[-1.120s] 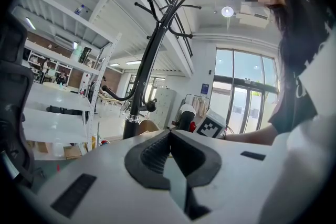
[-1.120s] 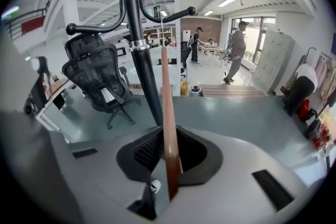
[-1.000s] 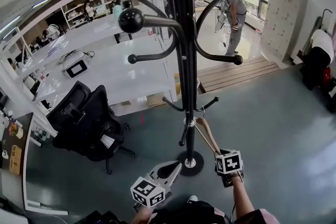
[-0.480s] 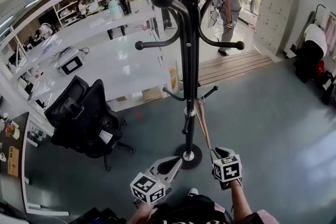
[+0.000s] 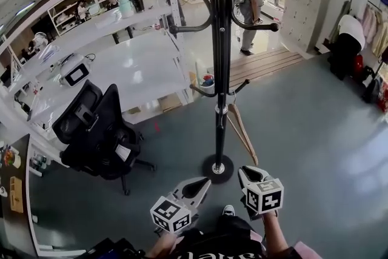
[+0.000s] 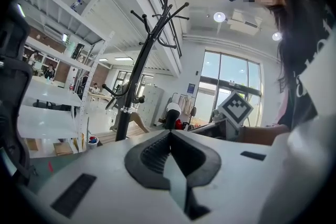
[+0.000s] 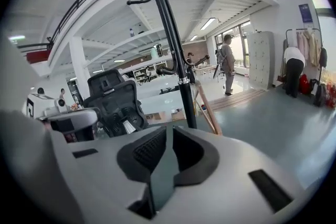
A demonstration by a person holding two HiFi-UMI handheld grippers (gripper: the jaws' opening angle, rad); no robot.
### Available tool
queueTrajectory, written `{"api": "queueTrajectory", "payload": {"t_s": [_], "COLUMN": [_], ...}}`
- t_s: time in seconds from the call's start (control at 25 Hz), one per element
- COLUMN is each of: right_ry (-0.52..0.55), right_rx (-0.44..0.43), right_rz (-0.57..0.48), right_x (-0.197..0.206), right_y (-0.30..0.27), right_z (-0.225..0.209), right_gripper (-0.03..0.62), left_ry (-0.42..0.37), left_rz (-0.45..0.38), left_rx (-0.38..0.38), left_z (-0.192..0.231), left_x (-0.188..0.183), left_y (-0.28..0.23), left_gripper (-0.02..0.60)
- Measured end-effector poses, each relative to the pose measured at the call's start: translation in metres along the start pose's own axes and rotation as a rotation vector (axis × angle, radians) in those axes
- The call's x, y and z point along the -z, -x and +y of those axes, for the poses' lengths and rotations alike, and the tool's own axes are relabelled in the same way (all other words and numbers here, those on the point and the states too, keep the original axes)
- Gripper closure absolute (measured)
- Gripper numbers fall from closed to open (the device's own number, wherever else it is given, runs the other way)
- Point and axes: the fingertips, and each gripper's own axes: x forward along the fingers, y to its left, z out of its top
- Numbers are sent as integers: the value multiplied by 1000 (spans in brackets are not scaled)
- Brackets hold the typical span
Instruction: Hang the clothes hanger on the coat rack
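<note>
A tall black coat rack (image 5: 221, 70) stands on a round base (image 5: 217, 168) right in front of me. A wooden clothes hanger (image 5: 242, 130) hangs from one of its low hooks, slanting down to the right of the pole. My right gripper (image 5: 251, 174) is shut and empty, just below and clear of the hanger's lower end. My left gripper (image 5: 197, 186) is shut and empty, left of the base. The right gripper view shows the pole (image 7: 176, 55) and the hanger (image 7: 207, 107) beyond its jaws (image 7: 169, 129). The left gripper view shows the rack (image 6: 137, 68) beyond its jaws (image 6: 169, 134).
A black office chair (image 5: 97, 136) stands to the left of the rack. White tables (image 5: 139, 70) and shelving lie behind it. A person (image 5: 248, 3) stands at the back by a wooden platform (image 5: 267, 67). Clothes (image 5: 357, 33) hang at the far right.
The right gripper was at the hanger's lower end and has drawn back toward me; the hanger now hangs free from the low hook. My view has pulled back from the rack.
</note>
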Motion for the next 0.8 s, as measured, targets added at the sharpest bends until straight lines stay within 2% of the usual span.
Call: {"api": "queueTrajectory", "payload": {"t_s": [0.4, 0.6, 0.8], "right_ry": [-78, -109, -124], "right_rx": [33, 59, 79], "right_rz": [-76, -106, -105], "right_x": [45, 69, 100], "right_y": [50, 71, 104], "right_z": [97, 129, 150], "right_gripper": [572, 577, 577], "left_ry": [-20, -23, -15], "left_rz": [40, 65, 62], "left_rx": [105, 147, 192], "left_z": [-31, -47, -81], "left_x": [25, 43, 58], "left_y": [85, 117, 138], "left_gripper": [581, 581, 581]}}
